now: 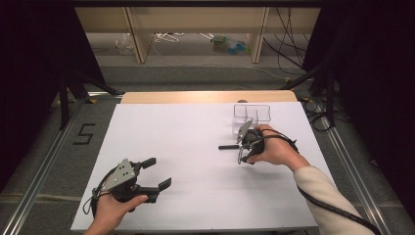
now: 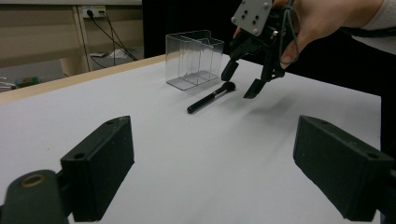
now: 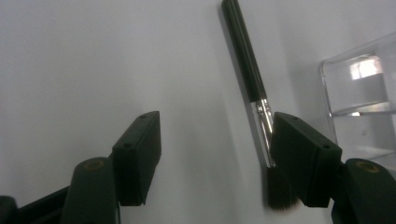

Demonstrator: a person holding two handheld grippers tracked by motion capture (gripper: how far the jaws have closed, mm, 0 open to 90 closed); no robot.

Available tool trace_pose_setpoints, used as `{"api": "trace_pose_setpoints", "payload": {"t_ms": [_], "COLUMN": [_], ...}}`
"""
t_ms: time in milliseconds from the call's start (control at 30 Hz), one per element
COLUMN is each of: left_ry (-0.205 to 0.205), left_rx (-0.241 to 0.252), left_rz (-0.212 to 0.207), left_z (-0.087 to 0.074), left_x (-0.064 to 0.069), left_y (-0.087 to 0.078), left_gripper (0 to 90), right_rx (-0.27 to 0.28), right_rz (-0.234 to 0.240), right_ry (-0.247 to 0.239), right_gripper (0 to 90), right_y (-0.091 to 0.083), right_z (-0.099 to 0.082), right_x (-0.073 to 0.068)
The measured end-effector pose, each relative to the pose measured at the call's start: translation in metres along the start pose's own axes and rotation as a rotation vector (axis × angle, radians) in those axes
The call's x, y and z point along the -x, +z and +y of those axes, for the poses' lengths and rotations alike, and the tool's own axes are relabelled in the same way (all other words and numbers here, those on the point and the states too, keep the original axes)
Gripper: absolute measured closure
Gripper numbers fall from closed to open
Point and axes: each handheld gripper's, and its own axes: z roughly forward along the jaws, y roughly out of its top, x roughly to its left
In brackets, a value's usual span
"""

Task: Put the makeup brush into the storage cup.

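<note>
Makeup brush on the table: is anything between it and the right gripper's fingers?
Nothing visible. The makeup brush lies on bare table, and the right gripper hangs open just above its bristle end, beside the clear organizer.

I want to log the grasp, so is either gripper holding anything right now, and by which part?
Nothing is held. The right gripper hangs open above the makeup brush, which lies flat on the table, near its bristle end. The left gripper is open with nothing between its jaws.

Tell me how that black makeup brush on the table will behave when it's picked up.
The makeup brush looks slim and probably light. Its round, glossy handle and metal ferrule may slip or roll under the right claw. The handle seems stiff; the bristle tip likely gives.
</note>
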Motion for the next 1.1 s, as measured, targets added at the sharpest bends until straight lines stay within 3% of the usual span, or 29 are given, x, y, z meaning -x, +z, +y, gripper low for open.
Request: {"api": "trace_pose_setpoints", "payload": {"t_ms": [467,667,833,1000,1100], "left_ry": [-0.004,0.000,-0.001,-0.002,-0.003], "left_rx": [0.000,-0.003,-0.003,-0.004,-0.004], "left_rz": [-0.005,-0.009,-0.010,-0.012,-0.014], "left_z": [0.000,0.000,-0.001,-0.001,-0.001], "left_x": [0.000,0.000,0.000,0.000,0.000], "left_y": [0.001,0.001,0.001,0.001,0.001], "left_gripper": [12.4,12.5,12.7,12.8,12.9], "right_rx": [-0.075,-0.079,-0.091,-0.103,-0.119], "right_rz": [0.038,0.069,0.121,0.165,0.159], "right_ry": [-0.015,0.010,0.042,0.073,0.060], "right_gripper": [38.2,39.1,40.5,50.1,59.0], "right_y": [0.031,0.038,0.042,0.041,0.040], "right_z": [0.022,0.027,0.027,0.027,0.027], "right_x": [0.022,0.033,0.042,0.045,0.044]}}
